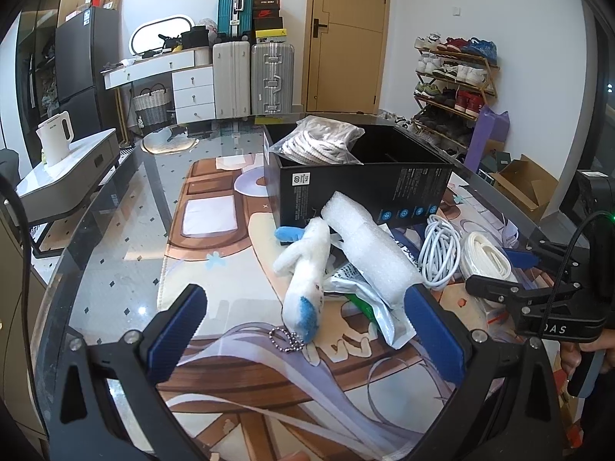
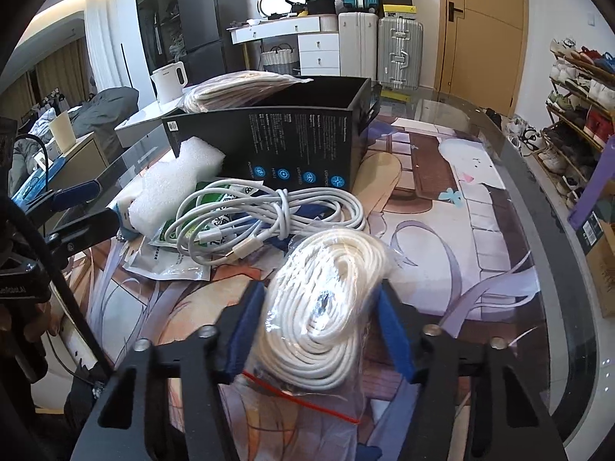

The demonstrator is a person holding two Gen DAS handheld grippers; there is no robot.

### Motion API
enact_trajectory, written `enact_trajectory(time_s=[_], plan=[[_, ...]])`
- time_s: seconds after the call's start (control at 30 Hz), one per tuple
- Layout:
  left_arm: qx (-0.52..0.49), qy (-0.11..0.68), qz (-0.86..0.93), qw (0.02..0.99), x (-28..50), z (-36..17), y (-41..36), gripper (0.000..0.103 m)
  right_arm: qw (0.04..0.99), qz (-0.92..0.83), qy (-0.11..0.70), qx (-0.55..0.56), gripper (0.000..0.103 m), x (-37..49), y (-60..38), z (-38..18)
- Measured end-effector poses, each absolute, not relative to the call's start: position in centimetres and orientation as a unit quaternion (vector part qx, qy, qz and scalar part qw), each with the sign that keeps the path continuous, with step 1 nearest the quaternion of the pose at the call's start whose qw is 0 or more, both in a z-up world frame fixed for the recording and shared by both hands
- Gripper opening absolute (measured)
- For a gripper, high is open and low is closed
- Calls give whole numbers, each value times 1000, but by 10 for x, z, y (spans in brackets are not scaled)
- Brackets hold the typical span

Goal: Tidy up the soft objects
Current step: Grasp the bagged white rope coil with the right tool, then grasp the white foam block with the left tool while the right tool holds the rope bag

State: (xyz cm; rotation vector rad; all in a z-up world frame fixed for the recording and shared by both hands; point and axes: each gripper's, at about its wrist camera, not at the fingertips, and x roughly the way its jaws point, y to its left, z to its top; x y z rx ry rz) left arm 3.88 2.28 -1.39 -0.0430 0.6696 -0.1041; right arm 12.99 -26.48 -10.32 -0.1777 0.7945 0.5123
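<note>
A white and blue plush toy [image 1: 305, 280] with a ball chain lies on the printed mat, just ahead of my open, empty left gripper [image 1: 303, 330]. A white foam sheet [image 1: 369, 253] lies beside it. My right gripper [image 2: 321, 326] has its blue pads on both sides of a bagged coil of white cord [image 2: 326, 307], touching the bag; the coil also shows in the left wrist view [image 1: 486, 257]. A black box [image 1: 365, 184] behind holds a bagged striped fabric [image 1: 319, 142]. A loose white cable [image 2: 265, 223] lies between the coil and the box [image 2: 284, 142].
Foil and green packets [image 2: 173, 257] lie under the cable and foam. The glass table edge [image 2: 538, 176] curves at the right, with a shoe rack [image 2: 576, 96] beyond. A kettle [image 1: 55, 138] stands on a side unit to the left.
</note>
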Motion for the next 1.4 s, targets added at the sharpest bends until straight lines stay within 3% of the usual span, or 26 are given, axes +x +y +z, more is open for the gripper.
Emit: enact_trajectory(time_s=[0.17,0.57,1.0,1.2,1.27,1.4], plan=[[-22,328,-54,943,39,-13,22,103,887,253,373,-97,39,126,-265,-102],[-27,331,-59,941,44,-9,14,103,891,270,358,-74,37,122,-274,-92],[38,318,-65,945,57,-7,-15,102,902,262,339,-58,37,120,-282,-82],[54,327,-71,941,67,-11,-18,87,902,263,338,-58,37,121,-283,-82],[57,328,-73,940,69,-12,-19,75,902,263,339,-57,37,121,-284,-82],[65,328,-69,940,71,-13,-19,61,902,262,339,-57,37,122,-284,-83]])
